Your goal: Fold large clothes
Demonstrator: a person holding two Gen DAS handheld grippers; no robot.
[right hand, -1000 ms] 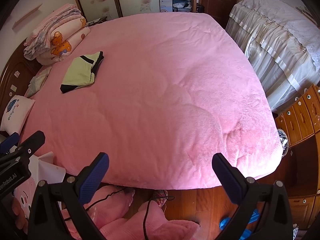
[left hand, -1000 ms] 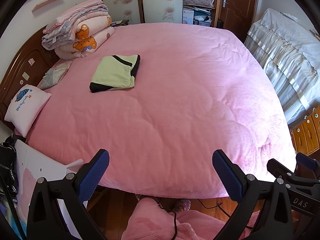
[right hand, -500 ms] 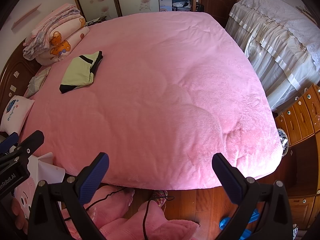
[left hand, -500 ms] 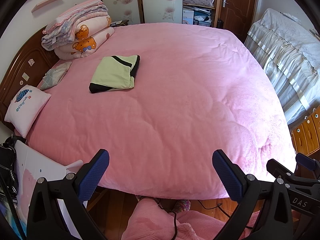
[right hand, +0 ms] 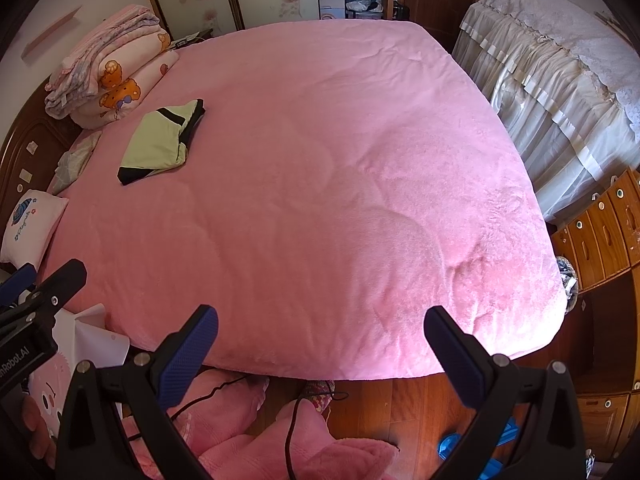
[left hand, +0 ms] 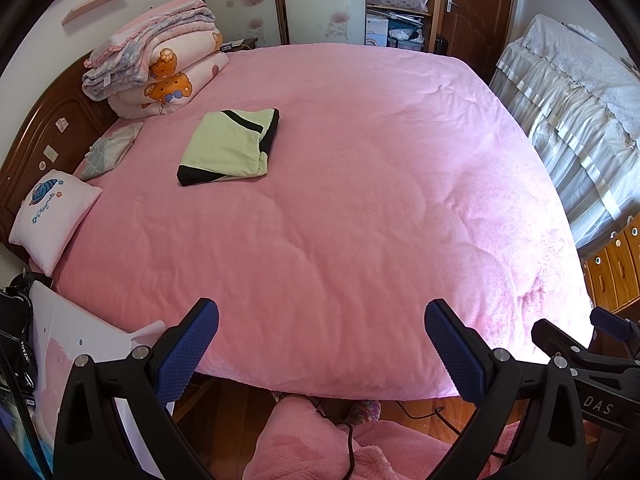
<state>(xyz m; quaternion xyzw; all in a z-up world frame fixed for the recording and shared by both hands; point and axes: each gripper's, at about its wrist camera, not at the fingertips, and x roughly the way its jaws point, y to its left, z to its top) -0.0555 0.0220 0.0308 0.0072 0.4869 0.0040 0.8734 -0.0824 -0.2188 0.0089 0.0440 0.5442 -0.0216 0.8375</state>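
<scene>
1. Nothing much has moved since the earlier frames: both tongs hover at the same spot over the near edge of the bed (left hand: 360, 208), garment in the same place.
2. Left tongs (left hand: 320, 352): held low and level, pointing across the bed, blue-padded fingers (left hand: 188, 354) spread wide, gripping nothing.
3. Right tongs (right hand: 320, 352): same pose just beside the left, fingers wide apart, nothing between them.
4. Each tool shows in the other's view: right one at the lower right edge of the left cam, left one at the lower left edge of the right cam.
5. Folded garment (left hand: 230, 146), pale green w/ black trim, lies flat on the pink bedcover toward the headboard (left hand: 44, 136) side, well apart from both tongs.
6. Writing: "DAS" on the right tool's body in the left cam; "nRobot.AI", cut off, on the left tool in the right cam.
7. Small pillow (left hand: 52, 216) by the headboard has stitched lettering, too small to read.
8. Stack of folded quilts (left hand: 156, 68) w/ bear print sits at the far left corner.
</scene>
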